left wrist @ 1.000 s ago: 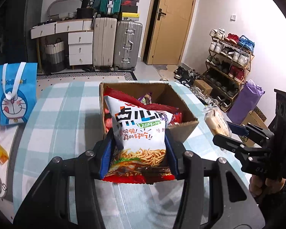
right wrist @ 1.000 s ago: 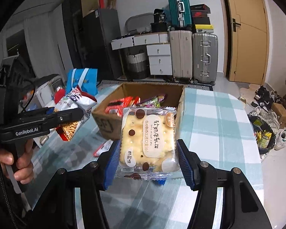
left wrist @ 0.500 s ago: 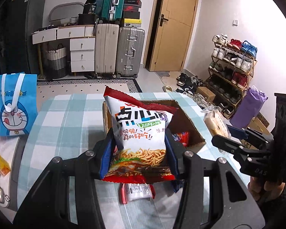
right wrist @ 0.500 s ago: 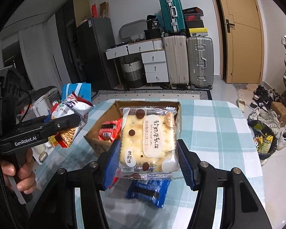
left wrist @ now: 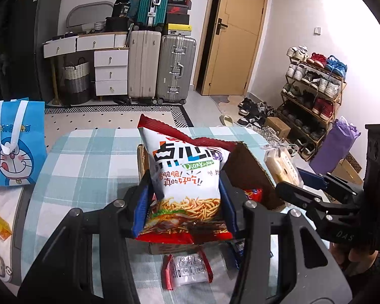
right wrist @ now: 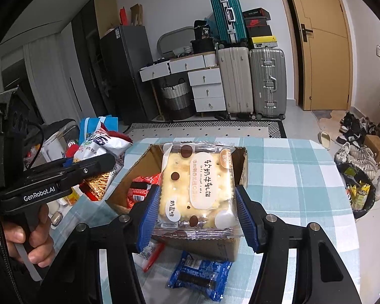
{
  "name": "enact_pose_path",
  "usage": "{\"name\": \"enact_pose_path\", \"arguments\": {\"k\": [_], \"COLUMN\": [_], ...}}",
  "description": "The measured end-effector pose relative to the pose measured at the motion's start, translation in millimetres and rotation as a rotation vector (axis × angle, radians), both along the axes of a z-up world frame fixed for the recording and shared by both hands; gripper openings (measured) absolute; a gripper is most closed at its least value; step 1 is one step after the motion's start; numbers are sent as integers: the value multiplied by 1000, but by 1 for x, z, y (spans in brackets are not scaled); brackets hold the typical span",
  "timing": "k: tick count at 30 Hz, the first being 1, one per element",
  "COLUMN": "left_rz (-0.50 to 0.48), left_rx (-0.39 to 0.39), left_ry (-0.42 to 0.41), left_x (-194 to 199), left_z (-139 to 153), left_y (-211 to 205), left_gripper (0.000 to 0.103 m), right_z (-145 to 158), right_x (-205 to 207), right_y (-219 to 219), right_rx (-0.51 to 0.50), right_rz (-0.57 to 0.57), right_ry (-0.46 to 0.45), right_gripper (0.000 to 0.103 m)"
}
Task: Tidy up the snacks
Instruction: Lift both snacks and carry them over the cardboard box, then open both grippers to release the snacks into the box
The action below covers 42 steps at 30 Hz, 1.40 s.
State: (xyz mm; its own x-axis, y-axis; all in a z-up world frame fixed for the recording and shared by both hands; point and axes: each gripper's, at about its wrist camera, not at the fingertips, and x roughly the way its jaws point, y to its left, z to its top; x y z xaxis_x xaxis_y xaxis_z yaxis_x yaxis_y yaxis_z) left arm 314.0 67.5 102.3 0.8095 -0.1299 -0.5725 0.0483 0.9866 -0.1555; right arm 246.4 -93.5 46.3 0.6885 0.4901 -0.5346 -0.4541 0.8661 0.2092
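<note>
1. We saw the blue cartoon bag (left wrist: 14,141) standing at the far left, beside the worktop (left wrist: 88,162) with its teal-and-white check cloth.
2. Our left hand-held gripper (left wrist: 187,202) was clenched on a noodle-snack bag (left wrist: 185,174), lifted over the cardboard box (left wrist: 250,169); its green print read "Dian Xin Mian". Seen from the right wrist, the gripper's side read "GenRobot.AI".
3. A small red-edged packet (left wrist: 187,269) lay on the cloth just before the box.
4. Our right hand-held gripper (right wrist: 196,210) grasped a clear-wrapped biscuit pack (right wrist: 197,185) marked "soft nougat cake", held above the box, with a blue packet (right wrist: 200,278) on the cloth below.
5. Behind stood drawers (right wrist: 207,88), suitcases (right wrist: 250,81), a wooden door (right wrist: 321,43) and, at right, a shoe rack (left wrist: 314,91).
</note>
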Motion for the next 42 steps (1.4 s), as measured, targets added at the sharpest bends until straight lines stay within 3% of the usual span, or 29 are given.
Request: {"name": "enact_pose_path", "arguments": {"k": [24,36,42], "left_rz": [-23,-28,-18], "left_rx": [34,38,24], "left_ry": [56,53,59], "left_x": [74,99,116], "left_z": [-59,-69,-76], "left_y": [-19,-34,-33], "left_gripper": [46,46,46], "right_z": [-31,-43,-42], "right_x": [38,55,56], "right_y": [18,19,23], "right_rx": [3,13,-2], "right_rz": [6,-5,-8], "right_ry": [43,66,34], "right_gripper": [59,59,59]}}
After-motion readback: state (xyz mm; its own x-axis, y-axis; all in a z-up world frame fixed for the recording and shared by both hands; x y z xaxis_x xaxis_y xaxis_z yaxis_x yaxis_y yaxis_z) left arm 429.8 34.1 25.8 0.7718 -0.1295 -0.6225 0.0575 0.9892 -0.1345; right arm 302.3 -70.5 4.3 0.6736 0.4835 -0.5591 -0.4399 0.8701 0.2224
